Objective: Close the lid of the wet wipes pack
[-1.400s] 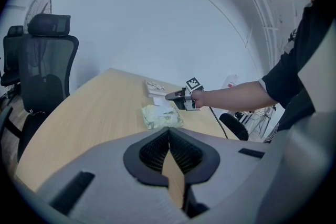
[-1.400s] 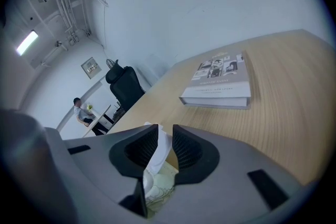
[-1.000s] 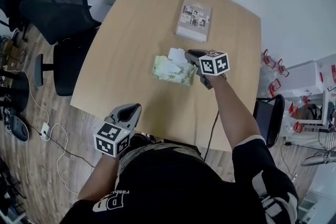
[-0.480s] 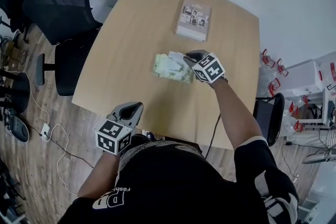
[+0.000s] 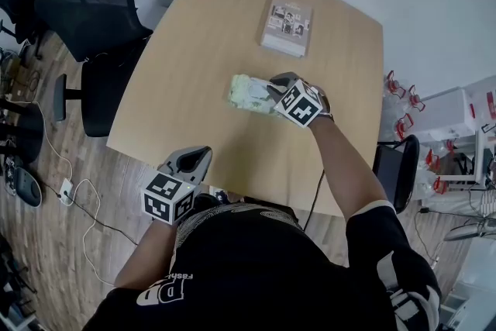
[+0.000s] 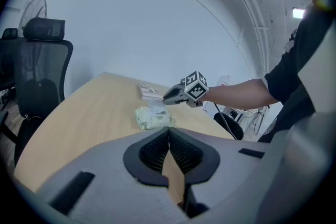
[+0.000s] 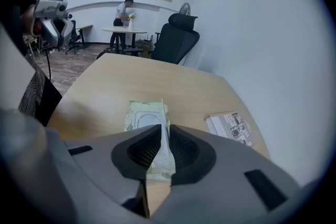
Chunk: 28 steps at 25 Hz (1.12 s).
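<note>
Lying flat near the middle of the light wooden desk [image 5: 186,81] is the pale green soft wet wipes pack [image 5: 249,93], with its long side across the person's view. Its thin white plastic lid [image 7: 163,113] is not down on the pack: it stands up on its edge, as the right gripper view shows. The right gripper [image 5: 273,83] comes to the pack from the person's right side and points down over the pack's right end. Its jaws have just been closing, and the lid is now between them, pinched by the black ribbed pads near their tips. The cube with square markers sits on top of this gripper, turned a little to one side.

Beyond the pack, well apart from it and near the far edge of the desk, lies a flat rectangular booklet with small pictures on its cover [image 5: 286,25].

The left gripper [image 5: 198,157] hangs at the near edge of the desk, well apart from the pack. Its jaws are pressed together and nothing is between them. It points toward the pack and slightly down.

A black mesh office chair [image 5: 85,4] stands on the wooden floor just beside the desk's left side.
</note>
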Available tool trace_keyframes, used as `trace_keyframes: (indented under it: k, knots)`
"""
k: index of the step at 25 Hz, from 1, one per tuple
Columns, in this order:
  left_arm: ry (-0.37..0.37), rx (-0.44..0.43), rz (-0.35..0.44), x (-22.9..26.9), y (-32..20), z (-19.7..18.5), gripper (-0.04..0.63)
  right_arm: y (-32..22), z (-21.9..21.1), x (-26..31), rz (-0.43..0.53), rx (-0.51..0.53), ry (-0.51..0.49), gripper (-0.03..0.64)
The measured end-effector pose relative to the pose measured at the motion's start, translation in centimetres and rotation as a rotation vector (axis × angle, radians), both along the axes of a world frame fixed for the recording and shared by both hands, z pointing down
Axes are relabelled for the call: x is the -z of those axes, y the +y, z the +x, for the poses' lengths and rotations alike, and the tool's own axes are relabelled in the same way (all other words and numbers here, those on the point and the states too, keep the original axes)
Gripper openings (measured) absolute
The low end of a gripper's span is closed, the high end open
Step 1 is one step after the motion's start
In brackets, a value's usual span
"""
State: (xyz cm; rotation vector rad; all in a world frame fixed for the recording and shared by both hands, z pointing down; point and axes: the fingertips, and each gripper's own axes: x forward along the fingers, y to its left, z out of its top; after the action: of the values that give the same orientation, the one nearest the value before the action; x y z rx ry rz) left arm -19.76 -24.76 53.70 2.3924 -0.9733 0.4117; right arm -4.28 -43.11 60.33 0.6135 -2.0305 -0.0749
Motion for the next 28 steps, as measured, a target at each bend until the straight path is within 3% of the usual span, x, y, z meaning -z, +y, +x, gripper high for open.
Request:
trace_keyframes:
  k: [16,28]
  knots:
    - [0.006,0.021,-0.003,-0.2,0.8,-1.0,0.018,1.0,-2.6,0.1,0.060,0.043,0.038,0.025]
    - [0.010,0.013,-0.004,-0.3,0.6,-0.7,0.018,2.7,-2.7,-1.5,0.029,0.037,0.033,0.026]
